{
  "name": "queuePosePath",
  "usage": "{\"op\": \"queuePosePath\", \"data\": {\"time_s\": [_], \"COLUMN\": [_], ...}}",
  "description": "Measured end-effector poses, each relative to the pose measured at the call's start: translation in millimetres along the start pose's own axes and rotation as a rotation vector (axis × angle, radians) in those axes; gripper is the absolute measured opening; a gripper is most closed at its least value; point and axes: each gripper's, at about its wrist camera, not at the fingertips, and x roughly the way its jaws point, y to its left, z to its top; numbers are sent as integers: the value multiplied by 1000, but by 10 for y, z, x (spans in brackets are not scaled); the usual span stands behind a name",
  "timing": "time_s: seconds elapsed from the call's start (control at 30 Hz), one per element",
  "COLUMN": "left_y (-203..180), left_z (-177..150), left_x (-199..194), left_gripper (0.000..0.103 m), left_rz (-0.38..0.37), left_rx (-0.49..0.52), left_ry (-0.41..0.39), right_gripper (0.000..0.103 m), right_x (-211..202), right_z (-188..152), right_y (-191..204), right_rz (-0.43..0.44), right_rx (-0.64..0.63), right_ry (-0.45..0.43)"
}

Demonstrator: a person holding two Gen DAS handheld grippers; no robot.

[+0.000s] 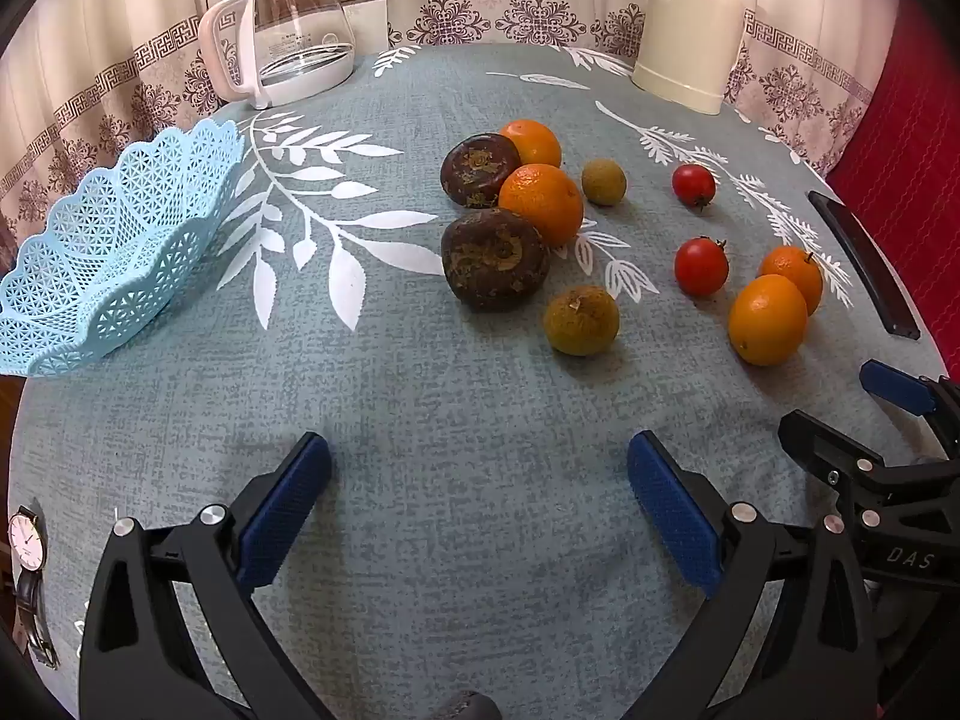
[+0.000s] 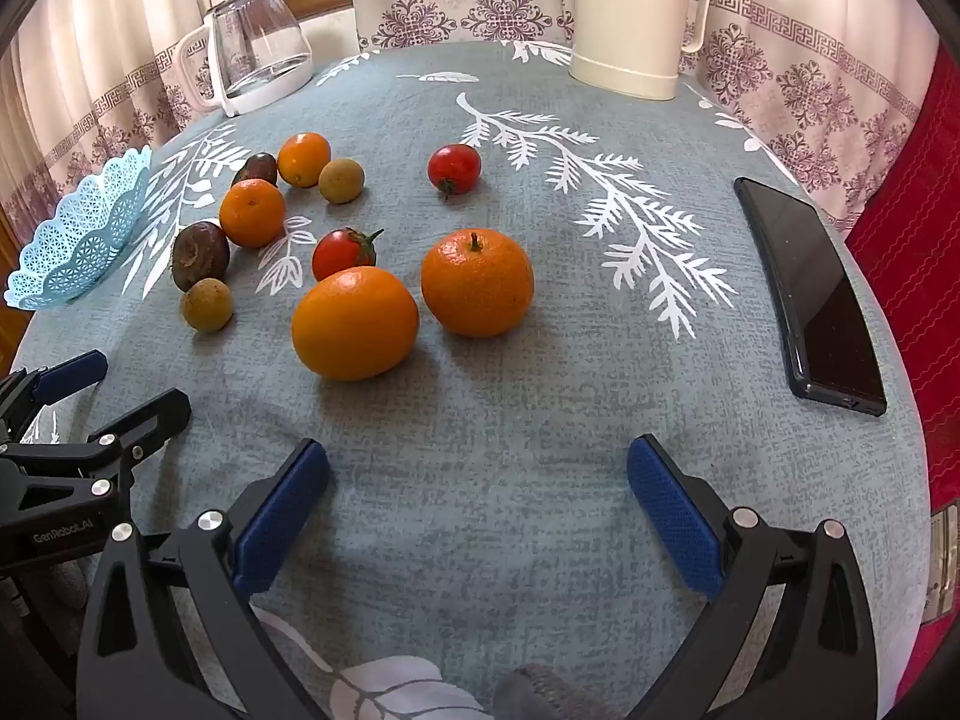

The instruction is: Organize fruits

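Both our left gripper [image 1: 479, 501] and right gripper [image 2: 478, 501] are wide open over bare cloth; the blue basket [image 1: 114, 252] sits at the table's left edge.

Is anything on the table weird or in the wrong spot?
Yes. A black phone lies on the tablecloth right of the fruit, and a wristwatch sits at the table's left edge; neither is fruit. The blue basket sits tilted at the left edge with no fruit visible inside. Nothing looks spilled or broken.

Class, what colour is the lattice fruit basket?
Light blue basket; it shows best in the left wrist view.
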Motion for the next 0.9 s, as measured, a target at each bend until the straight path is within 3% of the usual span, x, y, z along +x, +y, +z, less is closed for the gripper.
{"op": "queuePosePath", "data": {"time_s": [0.9], "left_y": [-4], "left_z": [17], "left_x": [22], "left_gripper": [101], "left_rz": [-3], "left_rx": [9], "left_ry": [11], "right_gripper": [98], "right_x": [16], "right_z": [10], "right_y": [3], "right_rz": [-10], "right_rx": [11], "right_ry": [10]}}
